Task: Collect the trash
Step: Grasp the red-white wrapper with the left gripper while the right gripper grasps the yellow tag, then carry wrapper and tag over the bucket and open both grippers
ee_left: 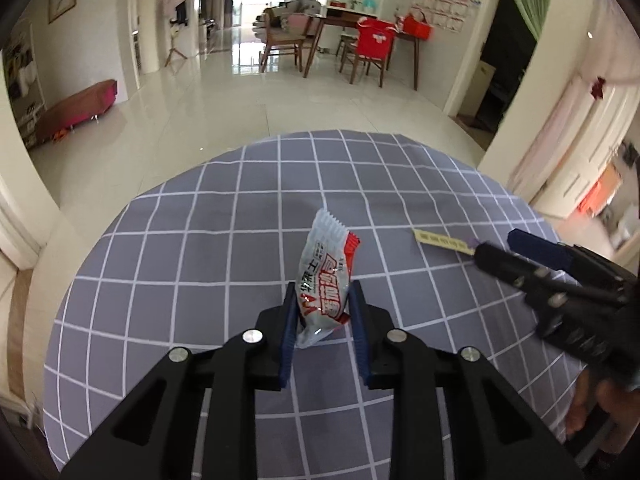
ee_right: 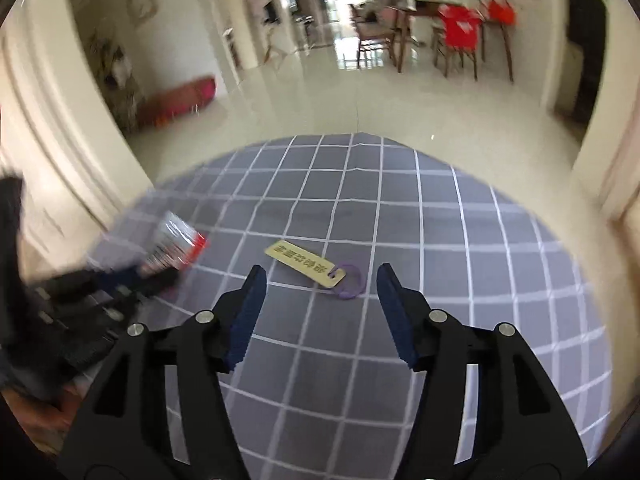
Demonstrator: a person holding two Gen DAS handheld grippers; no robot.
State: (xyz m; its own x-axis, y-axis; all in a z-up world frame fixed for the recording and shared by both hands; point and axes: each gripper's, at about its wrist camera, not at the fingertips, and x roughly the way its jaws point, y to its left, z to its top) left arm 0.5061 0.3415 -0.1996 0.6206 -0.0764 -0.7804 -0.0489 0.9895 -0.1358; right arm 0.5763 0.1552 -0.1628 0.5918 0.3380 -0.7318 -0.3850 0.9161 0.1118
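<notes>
My left gripper (ee_left: 323,294) is shut on a white and red snack wrapper (ee_left: 326,276), which stands up between the blue pads above the grey checked tablecloth (ee_left: 180,280). The wrapper shows blurred in the right wrist view (ee_right: 176,244), held by the left gripper (ee_right: 132,276). My right gripper (ee_right: 320,280) is open and empty, just short of a yellow tag (ee_right: 306,264) with a purple ring (ee_right: 350,284) lying flat on the cloth. In the left wrist view the right gripper (ee_left: 496,246) sits at the right, next to the tag (ee_left: 442,242).
The round table's cloth edge (ee_left: 320,134) drops to a glossy tiled floor. A dining table with chairs and red items (ee_left: 372,40) stands far behind. A doorway (ee_left: 500,60) is at the right. A low pink bench (ee_left: 76,108) is at the left.
</notes>
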